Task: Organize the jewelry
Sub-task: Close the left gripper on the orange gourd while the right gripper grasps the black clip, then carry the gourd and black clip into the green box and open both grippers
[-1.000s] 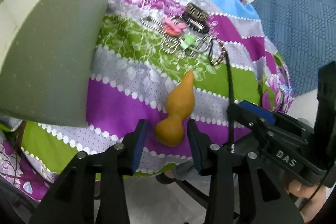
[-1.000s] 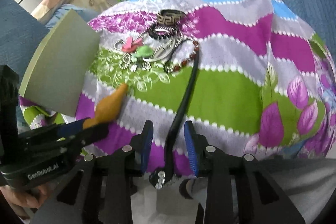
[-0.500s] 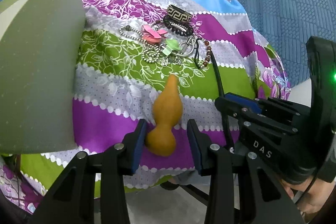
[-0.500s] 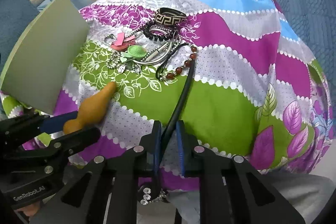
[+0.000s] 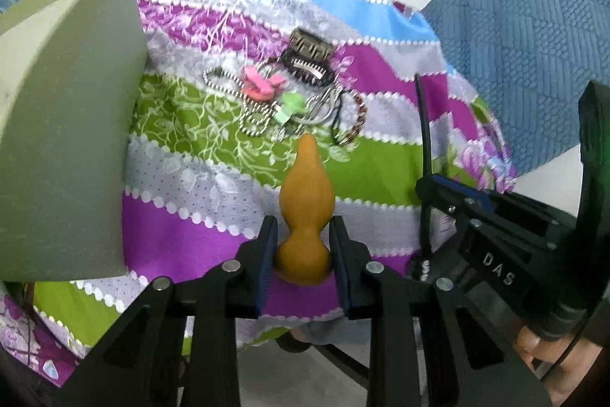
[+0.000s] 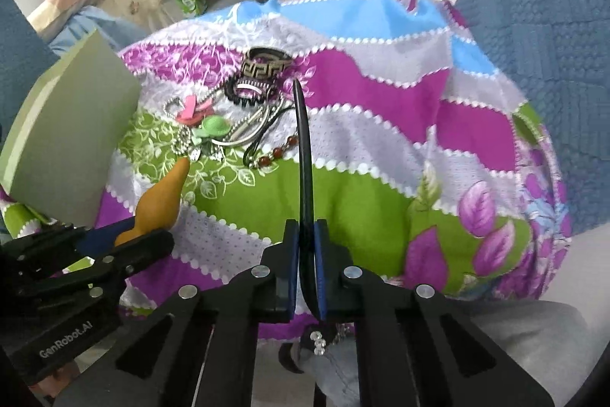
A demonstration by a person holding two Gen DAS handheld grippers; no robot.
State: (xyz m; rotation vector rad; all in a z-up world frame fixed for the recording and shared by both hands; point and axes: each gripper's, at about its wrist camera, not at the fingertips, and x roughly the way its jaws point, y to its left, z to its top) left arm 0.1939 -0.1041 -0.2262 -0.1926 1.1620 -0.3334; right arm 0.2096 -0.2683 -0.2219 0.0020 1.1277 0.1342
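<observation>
My left gripper (image 5: 303,246) is shut on the round base of an orange gourd-shaped piece (image 5: 305,201), whose tip points toward the jewelry pile. My right gripper (image 6: 306,246) is shut on a black headband (image 6: 304,147) with rhinestones at its lower end, held upright above the cloth. The pile (image 6: 236,109) lies mid-table: ball chains, a pink clip (image 5: 263,84), a green clip (image 5: 291,103), a black claw clip, a patterned bangle (image 6: 267,65), silver rings and a red bead bracelet (image 6: 274,151). The gourd also shows in the right wrist view (image 6: 160,197), and the headband in the left wrist view (image 5: 425,124).
A thick grey-green foam slab (image 5: 65,124) stands on the left of the cloth-covered round table (image 6: 381,124). A blue quilted panel (image 5: 533,37) is at the right. Clothes, bags and a green stool stand behind the table.
My left gripper closed onto the gourd's base. My right gripper closed fully on the headband and lifted it upright. Both views pulled back from the table.
</observation>
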